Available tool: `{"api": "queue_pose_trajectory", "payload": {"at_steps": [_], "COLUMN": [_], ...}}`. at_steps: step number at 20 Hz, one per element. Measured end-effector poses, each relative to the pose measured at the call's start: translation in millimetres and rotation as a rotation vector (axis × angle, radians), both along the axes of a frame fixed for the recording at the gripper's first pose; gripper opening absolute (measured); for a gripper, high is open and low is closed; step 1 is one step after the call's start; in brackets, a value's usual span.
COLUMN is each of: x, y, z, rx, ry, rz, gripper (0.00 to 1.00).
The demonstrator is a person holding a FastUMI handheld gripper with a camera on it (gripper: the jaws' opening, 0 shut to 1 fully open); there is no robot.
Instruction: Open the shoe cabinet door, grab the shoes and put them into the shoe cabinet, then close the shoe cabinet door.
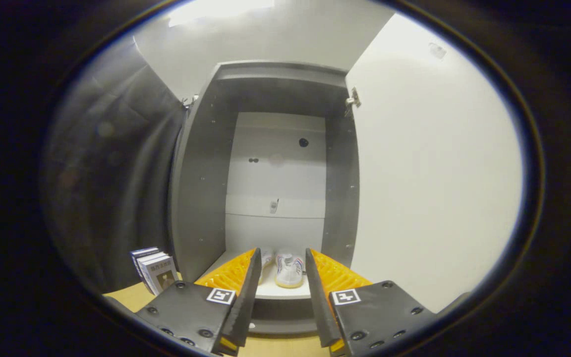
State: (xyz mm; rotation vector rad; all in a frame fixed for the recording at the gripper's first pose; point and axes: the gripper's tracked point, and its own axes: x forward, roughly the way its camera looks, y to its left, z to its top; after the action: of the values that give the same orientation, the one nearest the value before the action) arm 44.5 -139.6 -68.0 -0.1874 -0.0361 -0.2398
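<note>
Two shoes (285, 269) sit on the shoe cabinet (201, 188) floor; door (434, 173) swung wide; hand-held gripper (282, 277) spread, empty.

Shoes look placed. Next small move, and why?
Probably back out and shift toward the open door to push it shut: the shoes sit on the cabinet floor, and the gripper is open with nothing pressed between its fingers.

Matt grey cabinet (201, 198) panels, a smooth white door (429, 188), glossy metal hinge (352, 99), ribbed fingers (236, 270).
</note>
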Motion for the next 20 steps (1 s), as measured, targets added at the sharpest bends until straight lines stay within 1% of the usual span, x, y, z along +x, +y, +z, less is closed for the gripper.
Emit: {"api": "queue_pose_trajectory", "payload": {"at_steps": [6,12,17,20], "x": [-61.0,-113.2,-165.5,-199.3], "y": [1.3,-3.2,-24.9,-45.2], "z": [18.7,24.0,37.7,54.3], "rx": [0.014,0.045,0.045,0.019], "ry": [-0.055,-0.062,-0.074,-0.117], "rz": [-0.078,-0.153,-0.282,-0.37], "gripper": [0.56,0.56,0.56,0.56]}}
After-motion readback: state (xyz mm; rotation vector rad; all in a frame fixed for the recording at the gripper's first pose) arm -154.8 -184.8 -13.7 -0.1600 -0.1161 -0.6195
